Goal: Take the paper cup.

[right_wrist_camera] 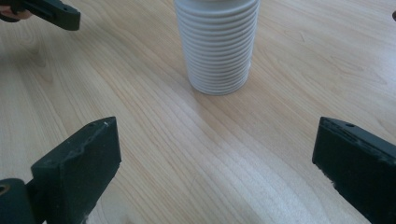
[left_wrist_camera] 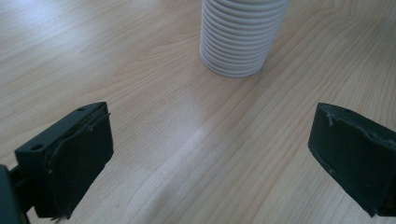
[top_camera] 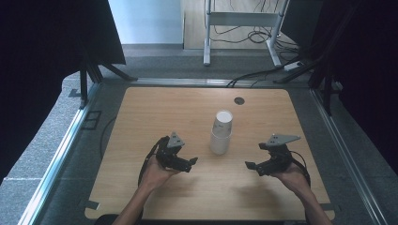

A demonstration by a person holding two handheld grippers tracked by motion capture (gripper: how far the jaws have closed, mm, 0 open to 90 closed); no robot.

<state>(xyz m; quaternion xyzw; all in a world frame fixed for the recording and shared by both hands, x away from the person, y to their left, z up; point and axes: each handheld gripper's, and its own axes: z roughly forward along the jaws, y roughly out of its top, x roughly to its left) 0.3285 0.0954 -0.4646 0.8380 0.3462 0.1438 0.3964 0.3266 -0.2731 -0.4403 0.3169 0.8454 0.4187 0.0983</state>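
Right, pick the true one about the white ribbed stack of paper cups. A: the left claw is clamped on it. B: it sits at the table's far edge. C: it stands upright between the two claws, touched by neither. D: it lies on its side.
C: the white ribbed stack of paper cups stands upright mid-table, with the left claw and right claw both open and apart from it.

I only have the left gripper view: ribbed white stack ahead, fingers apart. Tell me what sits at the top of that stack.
Observer: In the high view the stack of white cups stands upright, and the top cup's open mouth faces up.
Operator: Report where the other gripper is.
Observer: The right gripper is on the far side of the stack from the left gripper, both apart from the cups.
Operator: Give me its fingers.
Observer: In the right gripper view its fingers stand wide apart, holding nothing.
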